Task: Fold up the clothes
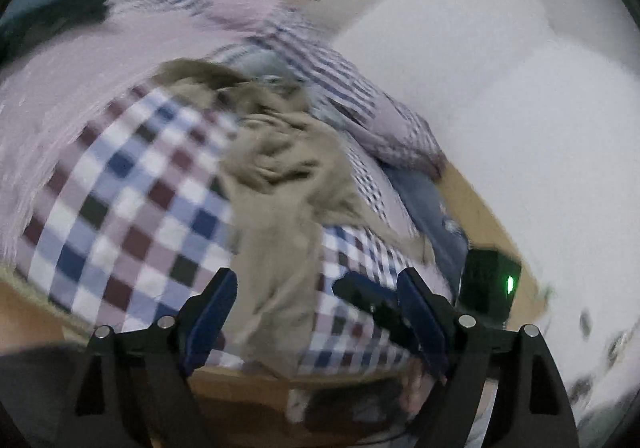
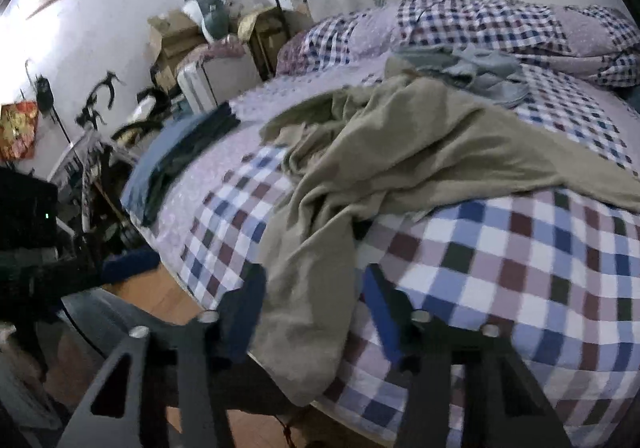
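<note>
One khaki garment (image 2: 400, 152), two pillows (image 2: 516, 28), two claws (image 2: 312, 312).

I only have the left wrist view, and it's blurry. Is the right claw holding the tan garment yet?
Observer: No. The right claw is open, with a finger on either side of the tan garment where it hangs over the bed edge.
Operator: Anything folded already?
Observer: A dark blue stack that looks folded lies flat by the bed's left edge.
Operator: More to fold?
Observer: A grey-blue garment lies crumpled beyond the tan one.
</note>
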{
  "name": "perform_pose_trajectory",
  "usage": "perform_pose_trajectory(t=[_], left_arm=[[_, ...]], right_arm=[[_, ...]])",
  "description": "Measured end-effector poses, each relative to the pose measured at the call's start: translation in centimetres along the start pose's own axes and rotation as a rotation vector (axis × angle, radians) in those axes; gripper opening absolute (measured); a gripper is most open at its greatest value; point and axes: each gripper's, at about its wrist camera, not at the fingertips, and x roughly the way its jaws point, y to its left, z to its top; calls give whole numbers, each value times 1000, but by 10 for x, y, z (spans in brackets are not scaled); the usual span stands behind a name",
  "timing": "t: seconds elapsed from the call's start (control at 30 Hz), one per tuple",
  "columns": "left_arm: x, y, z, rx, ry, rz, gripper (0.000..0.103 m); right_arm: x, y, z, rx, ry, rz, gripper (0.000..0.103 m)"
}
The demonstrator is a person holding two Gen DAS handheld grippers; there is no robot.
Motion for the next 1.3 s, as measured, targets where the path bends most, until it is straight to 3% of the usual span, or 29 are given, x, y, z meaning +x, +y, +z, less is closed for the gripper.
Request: perform_pose_trajectory(t=[0.13, 0.33, 0.37, 0.47, 0.67, 1.1, 1.3], left_arm=[[1, 19, 3, -91, -23, 21, 85], [15, 12, 1, -53, 6, 43, 85], [18, 10, 1, -44, 10, 45, 85], [22, 12, 2, -40, 12, 54, 85], [24, 19, 5, -80, -9, 56, 85], [52, 15, 12, -76, 7, 50, 85], [62, 29, 22, -112, -15, 120, 85]], right_arm=[[17, 5, 3, 16, 16, -8, 43], [35, 3, 12, 60, 17, -23, 42], [38, 1, 14, 69, 19, -26, 36], [48, -6, 16, 95, 41, -34, 3], [13, -35, 15, 162, -17, -43, 2], [-88, -159, -13, 472, -95, -249, 1], [-99, -178, -27, 510, -65, -379, 1]])
